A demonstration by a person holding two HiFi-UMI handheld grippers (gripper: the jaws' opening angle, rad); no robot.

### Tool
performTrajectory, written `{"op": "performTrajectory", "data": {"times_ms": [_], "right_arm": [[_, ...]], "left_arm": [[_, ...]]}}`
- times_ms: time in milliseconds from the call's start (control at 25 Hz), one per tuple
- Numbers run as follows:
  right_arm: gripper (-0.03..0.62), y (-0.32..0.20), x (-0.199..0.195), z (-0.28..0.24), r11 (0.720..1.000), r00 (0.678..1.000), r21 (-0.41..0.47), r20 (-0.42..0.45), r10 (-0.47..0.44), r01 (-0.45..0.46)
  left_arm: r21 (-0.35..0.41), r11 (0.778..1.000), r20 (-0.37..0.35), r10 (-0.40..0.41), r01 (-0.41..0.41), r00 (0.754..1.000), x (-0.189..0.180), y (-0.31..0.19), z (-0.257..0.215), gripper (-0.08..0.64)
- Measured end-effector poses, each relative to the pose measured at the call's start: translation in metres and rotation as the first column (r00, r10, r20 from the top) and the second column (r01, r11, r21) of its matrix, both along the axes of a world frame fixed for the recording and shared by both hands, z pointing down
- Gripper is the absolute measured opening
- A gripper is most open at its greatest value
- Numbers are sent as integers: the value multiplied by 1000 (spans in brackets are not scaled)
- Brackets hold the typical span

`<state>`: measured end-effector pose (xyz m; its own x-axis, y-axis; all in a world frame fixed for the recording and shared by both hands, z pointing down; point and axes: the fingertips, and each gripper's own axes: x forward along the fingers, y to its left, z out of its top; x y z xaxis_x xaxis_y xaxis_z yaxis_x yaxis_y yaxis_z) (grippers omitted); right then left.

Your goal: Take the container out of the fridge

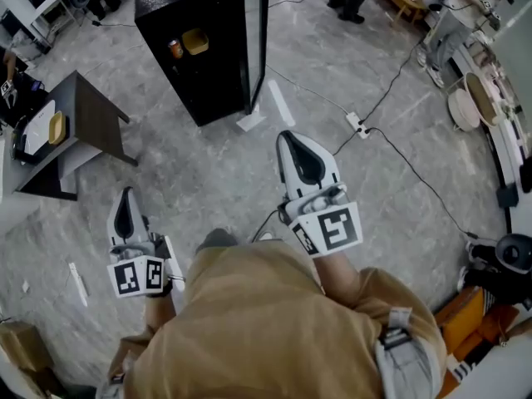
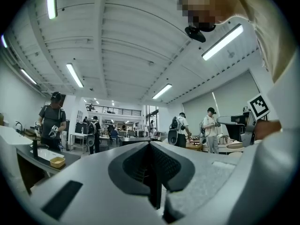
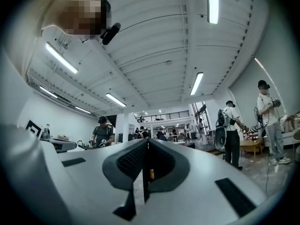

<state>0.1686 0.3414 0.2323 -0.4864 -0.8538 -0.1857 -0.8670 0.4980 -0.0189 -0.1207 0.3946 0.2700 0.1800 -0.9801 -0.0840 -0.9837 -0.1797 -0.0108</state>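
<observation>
Right tongs (image 1: 291,141) raised, left tongs (image 1: 126,198) lower, shut.

Fridge door (image 1: 257,48) cut off at top edge, yellow container (image 1: 194,41) inside too small for detail

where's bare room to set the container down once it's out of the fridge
The table is bare at the end nearer the fridge, beside the yellow bowl. The floor before the fridge is open too. Crowded: the fridge shelf, can beside container, and the right floor with cable and power strip.
</observation>
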Motion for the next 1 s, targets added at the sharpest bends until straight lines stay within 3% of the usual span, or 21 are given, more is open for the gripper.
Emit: {"op": "performTrajectory", "data": {"times_ms": [200, 440, 760, 1000], "right_arm": [[3, -15, -3, 11, 999, 999, -18, -16, -37, 36], [3, -40, -6, 16, 1000, 1000, -23, -24, -16, 16], [3, -113, -23, 12, 999, 999, -27, -38, 27, -28], [3, -183, -69, 3, 1000, 999, -8, -50, 18, -19]], "left_arm": [[-22, 1000, 5, -21, 21, 1000, 5, -7, 13, 2], [-35, 999, -6, 8, -8, 1000, 3, -41, 25, 2], [-32, 997, -25, 74, -75, 997, -9, -134, 27, 2], [-27, 993, -27, 116, -117, 993, -40, -206, 24, 2]]}}
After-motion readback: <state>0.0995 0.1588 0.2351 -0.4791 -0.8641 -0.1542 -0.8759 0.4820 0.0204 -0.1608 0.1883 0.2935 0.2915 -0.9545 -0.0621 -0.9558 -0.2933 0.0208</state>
